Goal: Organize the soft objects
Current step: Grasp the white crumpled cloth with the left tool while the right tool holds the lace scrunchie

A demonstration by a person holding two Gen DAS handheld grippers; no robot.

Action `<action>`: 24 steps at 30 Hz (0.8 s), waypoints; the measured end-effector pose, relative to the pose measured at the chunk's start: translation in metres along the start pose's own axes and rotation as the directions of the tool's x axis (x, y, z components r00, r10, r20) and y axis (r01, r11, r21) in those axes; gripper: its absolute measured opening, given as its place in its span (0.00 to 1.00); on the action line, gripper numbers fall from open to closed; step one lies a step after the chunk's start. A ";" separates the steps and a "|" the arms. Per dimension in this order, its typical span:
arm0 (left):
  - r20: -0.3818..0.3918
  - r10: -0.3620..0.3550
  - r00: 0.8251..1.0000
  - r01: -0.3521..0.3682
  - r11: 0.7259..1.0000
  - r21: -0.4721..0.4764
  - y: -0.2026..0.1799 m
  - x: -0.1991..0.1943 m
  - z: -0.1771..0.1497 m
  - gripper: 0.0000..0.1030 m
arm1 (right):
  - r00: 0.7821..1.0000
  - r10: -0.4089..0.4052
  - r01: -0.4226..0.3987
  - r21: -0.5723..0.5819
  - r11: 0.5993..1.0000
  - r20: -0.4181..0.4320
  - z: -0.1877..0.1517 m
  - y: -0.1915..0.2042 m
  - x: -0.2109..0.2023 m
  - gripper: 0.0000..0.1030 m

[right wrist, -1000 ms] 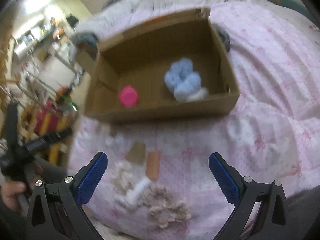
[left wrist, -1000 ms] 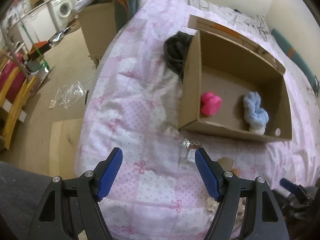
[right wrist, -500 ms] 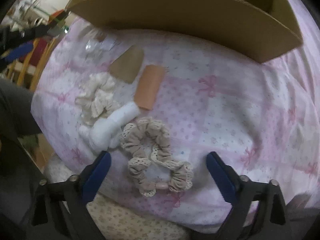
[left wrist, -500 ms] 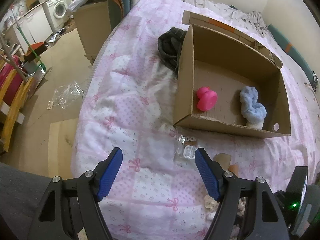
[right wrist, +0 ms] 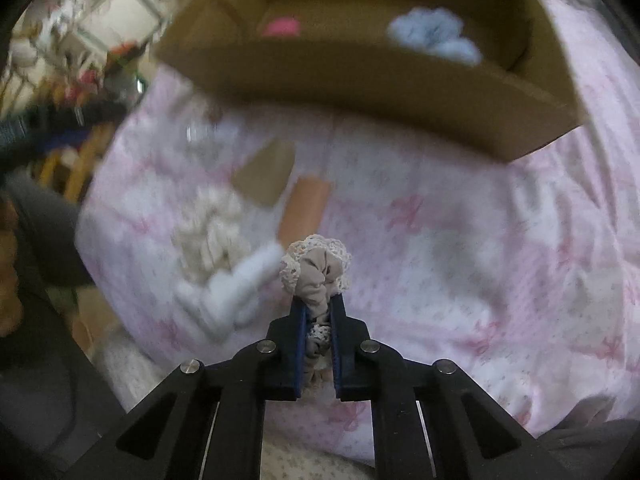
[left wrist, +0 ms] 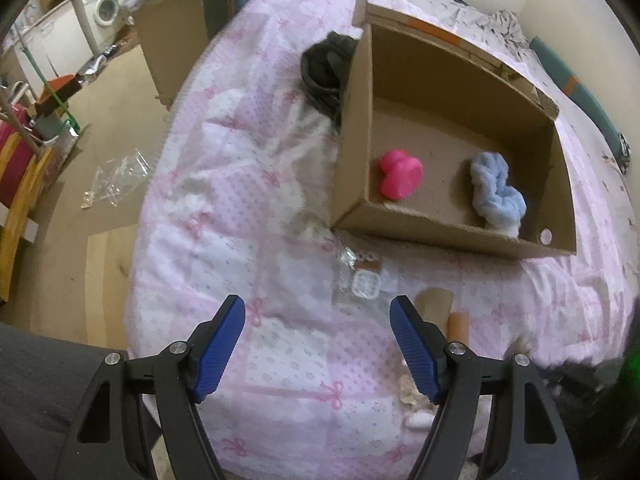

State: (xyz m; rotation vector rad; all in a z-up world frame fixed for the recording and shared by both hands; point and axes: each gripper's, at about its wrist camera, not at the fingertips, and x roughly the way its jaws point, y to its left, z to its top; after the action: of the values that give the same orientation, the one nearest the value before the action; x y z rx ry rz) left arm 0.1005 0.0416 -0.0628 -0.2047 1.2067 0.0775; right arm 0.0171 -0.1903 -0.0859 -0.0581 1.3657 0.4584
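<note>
Right wrist view shows the right gripper [right wrist: 318, 320] squeezed tight on a beige scrunchie with lace trim [right wrist: 316, 272]. Its jaws have just been closing, and the scrunchie is bunched up between them, just above the pink quilt [right wrist: 460, 248]. So this soft thing is picked up but not yet put away.

Far across the quilt sits the cardboard box [left wrist: 440, 236]. Two soft things already lie inside it: a pink one [left wrist: 400, 178] on the left and a fluffy blue scrunchie [left wrist: 498, 196] on the right.

More things wait on the quilt, near the box's front wall. A cream scrunchie [right wrist: 210, 236] and a white soft piece [right wrist: 236, 288] lie just left of the held one. A brown card [right wrist: 266, 174] and an orange roll [right wrist: 306, 210] lie a little farther. A small clear packet [left wrist: 362, 276] lies close to the box.

The left gripper [left wrist: 318, 344] hangs over the quilt with its jaws wide apart and nothing between them.

The job looks about halfway done: two in, one in hand, at least two soft ones left.
</note>
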 end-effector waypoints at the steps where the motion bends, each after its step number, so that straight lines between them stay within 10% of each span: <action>1: -0.011 0.001 1.000 -0.001 1.000 0.009 -0.003 0.003 -0.002 0.70 | 0.998 0.015 -0.016 0.023 1.000 0.056 0.002 -0.003 -0.010 0.11; 11: -0.219 -0.097 0.971 0.135 0.977 0.167 -0.061 0.050 -0.029 0.70 | 0.974 0.017 -0.061 0.188 0.980 0.224 0.015 -0.029 -0.035 0.11; 18: -0.321 -0.132 0.938 0.192 0.968 0.162 -0.072 0.073 -0.038 0.42 | 0.975 0.019 -0.064 0.203 0.977 0.220 0.014 -0.032 -0.029 0.11; 24: -0.295 -0.082 0.952 0.162 0.953 0.257 -0.079 0.071 -0.049 0.15 | 0.976 0.020 -0.065 0.202 0.977 0.218 0.013 -0.032 -0.030 0.11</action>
State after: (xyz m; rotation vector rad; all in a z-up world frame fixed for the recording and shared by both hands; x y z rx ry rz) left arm 0.0945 -0.0486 -0.1367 -0.0433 1.4703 -0.2386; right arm 0.0360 -0.2237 -0.0616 0.1884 1.1964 0.3448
